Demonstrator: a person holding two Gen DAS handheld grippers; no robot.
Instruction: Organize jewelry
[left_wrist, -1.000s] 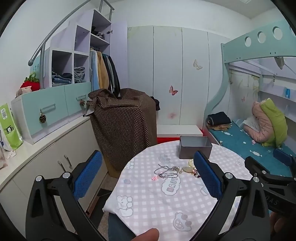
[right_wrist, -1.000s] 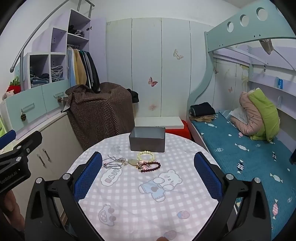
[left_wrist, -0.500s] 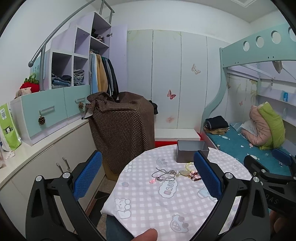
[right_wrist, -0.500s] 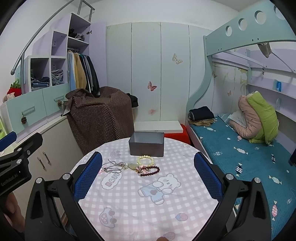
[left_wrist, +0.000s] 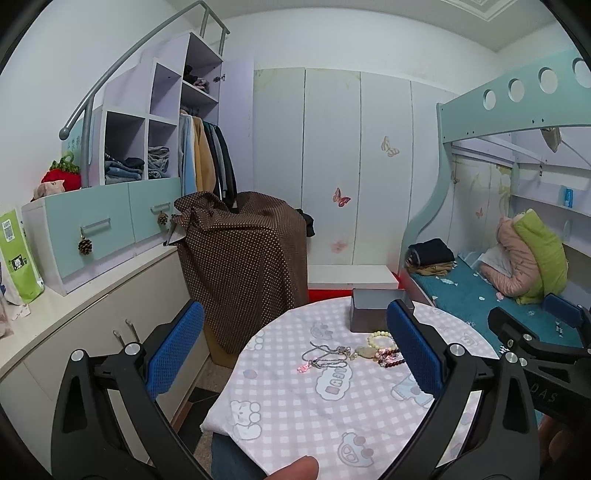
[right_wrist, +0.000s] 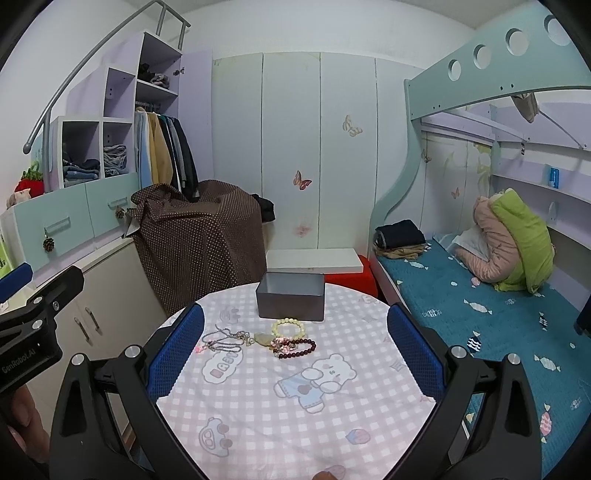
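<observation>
A pile of jewelry lies on a round table with a pink checked cloth (right_wrist: 295, 424): a silver chain necklace (right_wrist: 225, 339), a pale yellow bead bracelet (right_wrist: 289, 326) and a dark red bead bracelet (right_wrist: 295, 349). An open grey metal box (right_wrist: 290, 301) stands just behind them. The necklace (left_wrist: 325, 355) and box (left_wrist: 369, 310) also show in the left wrist view. My left gripper (left_wrist: 295, 354) and my right gripper (right_wrist: 295, 354) are both open, empty and held above the near part of the table, well short of the jewelry.
A brown dotted cloth over furniture (right_wrist: 195, 243) stands behind the table on the left. A white cabinet with drawers (left_wrist: 92, 302) runs along the left wall. A bunk bed with a teal mattress (right_wrist: 480, 306) is on the right. Wardrobe doors (right_wrist: 317, 155) are behind.
Both grippers have tilted and drawn back a little, so the table and jewelry sit lower and farther in the views. Both stay open. Nothing on the table has moved.
</observation>
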